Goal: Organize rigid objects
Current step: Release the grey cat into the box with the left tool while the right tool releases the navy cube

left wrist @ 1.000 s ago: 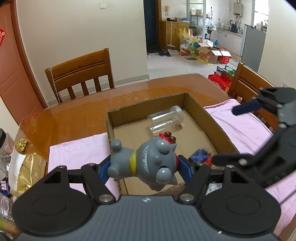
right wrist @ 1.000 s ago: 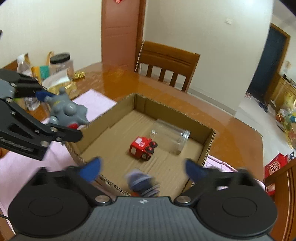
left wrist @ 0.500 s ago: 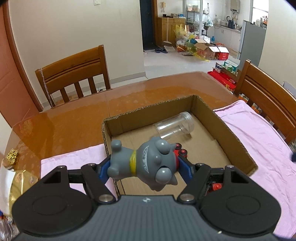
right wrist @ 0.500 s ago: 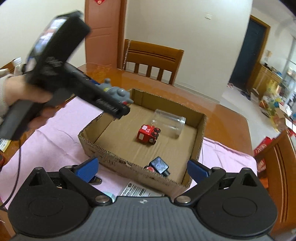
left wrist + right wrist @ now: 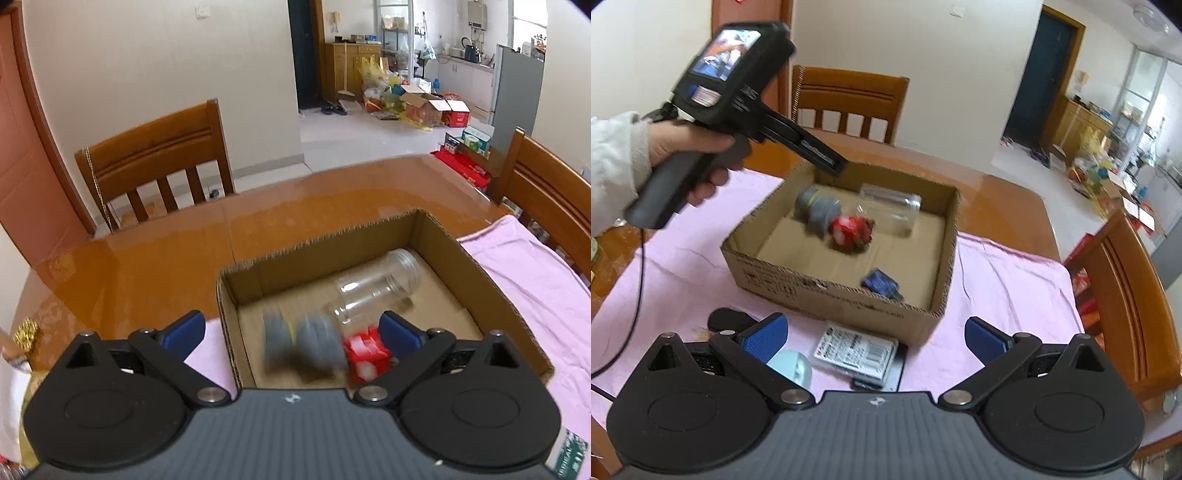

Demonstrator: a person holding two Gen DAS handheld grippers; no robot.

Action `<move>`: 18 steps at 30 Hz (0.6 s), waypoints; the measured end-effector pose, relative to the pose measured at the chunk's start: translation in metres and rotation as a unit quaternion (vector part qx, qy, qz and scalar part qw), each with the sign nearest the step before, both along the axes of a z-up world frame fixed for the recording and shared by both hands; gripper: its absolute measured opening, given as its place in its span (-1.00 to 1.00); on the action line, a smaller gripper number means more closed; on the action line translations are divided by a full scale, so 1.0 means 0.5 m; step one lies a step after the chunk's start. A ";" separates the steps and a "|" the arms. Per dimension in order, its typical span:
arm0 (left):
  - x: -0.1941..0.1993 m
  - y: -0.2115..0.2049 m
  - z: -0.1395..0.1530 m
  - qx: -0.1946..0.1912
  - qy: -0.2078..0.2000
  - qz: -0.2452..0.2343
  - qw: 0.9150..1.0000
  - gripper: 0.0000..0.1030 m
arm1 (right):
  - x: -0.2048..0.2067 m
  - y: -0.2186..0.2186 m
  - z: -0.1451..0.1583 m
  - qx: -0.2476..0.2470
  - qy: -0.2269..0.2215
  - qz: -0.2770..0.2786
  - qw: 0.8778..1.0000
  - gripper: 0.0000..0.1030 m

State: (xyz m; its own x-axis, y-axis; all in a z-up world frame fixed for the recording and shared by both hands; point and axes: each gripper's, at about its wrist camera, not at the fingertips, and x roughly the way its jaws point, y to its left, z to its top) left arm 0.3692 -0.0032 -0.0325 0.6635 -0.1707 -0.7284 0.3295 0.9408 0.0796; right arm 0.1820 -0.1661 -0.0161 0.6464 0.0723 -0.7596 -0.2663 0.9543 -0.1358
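Observation:
An open cardboard box stands on a pink cloth. Inside lie a clear plastic jar, a red toy car, a blue toy and a grey toy figure, blurred with motion. My left gripper is open and empty above the box's left side; it also shows in the right wrist view. My right gripper is open and empty in front of the box.
On the cloth before the box lie a labelled flat pack, a black disc and a pale blue round thing. Wooden chairs stand around the table. Bags and a gold ornament sit at left.
My left gripper has opened and the grey toy figure has dropped from it into the box. My right gripper has drawn back from the box.

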 end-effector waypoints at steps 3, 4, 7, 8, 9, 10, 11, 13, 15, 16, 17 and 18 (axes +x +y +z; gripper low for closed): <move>-0.026 0.011 0.004 -0.002 -0.002 -0.002 1.000 0.95 | -0.011 -0.002 -0.011 -0.006 0.002 -0.006 1.000 1.00; -0.035 0.016 0.006 -0.001 -0.004 -0.003 1.000 0.95 | -0.015 -0.004 -0.014 -0.006 0.004 -0.007 1.000 1.00; -0.063 0.029 0.009 -0.003 -0.009 -0.002 1.000 0.96 | -0.023 -0.006 -0.030 0.001 0.014 -0.013 1.000 1.00; -0.076 0.035 0.012 -0.005 -0.011 0.000 1.000 0.96 | -0.026 -0.007 -0.035 0.003 0.019 -0.014 1.000 1.00; -0.088 0.040 0.012 -0.007 -0.012 0.000 1.000 0.96 | -0.031 -0.006 -0.041 0.003 0.022 -0.015 1.000 1.00; -0.096 0.045 0.013 -0.009 -0.011 0.002 1.000 0.96 | -0.037 -0.006 -0.047 0.003 0.024 -0.018 1.000 1.00; -0.110 0.051 0.013 -0.011 -0.011 0.005 1.000 0.96 | -0.043 -0.006 -0.054 0.004 0.026 -0.019 0.999 1.00; -0.131 0.061 0.010 -0.016 -0.014 0.010 1.000 0.97 | -0.054 -0.006 -0.066 0.005 0.031 -0.024 0.999 1.00; -0.159 0.071 0.004 -0.020 -0.015 0.015 1.000 0.97 | -0.070 -0.007 -0.079 0.005 0.033 -0.028 0.999 1.00; -0.174 0.075 0.000 -0.023 -0.016 0.016 0.999 0.97 | -0.077 -0.008 -0.087 0.005 0.035 -0.032 0.999 1.00; -0.189 0.078 -0.005 -0.024 -0.015 0.017 0.999 0.97 | -0.083 -0.011 -0.095 0.007 0.039 -0.038 0.998 1.00; -0.204 0.078 -0.011 -0.025 -0.012 0.016 0.999 0.97 | -0.087 -0.015 -0.102 0.010 0.042 -0.044 0.998 1.00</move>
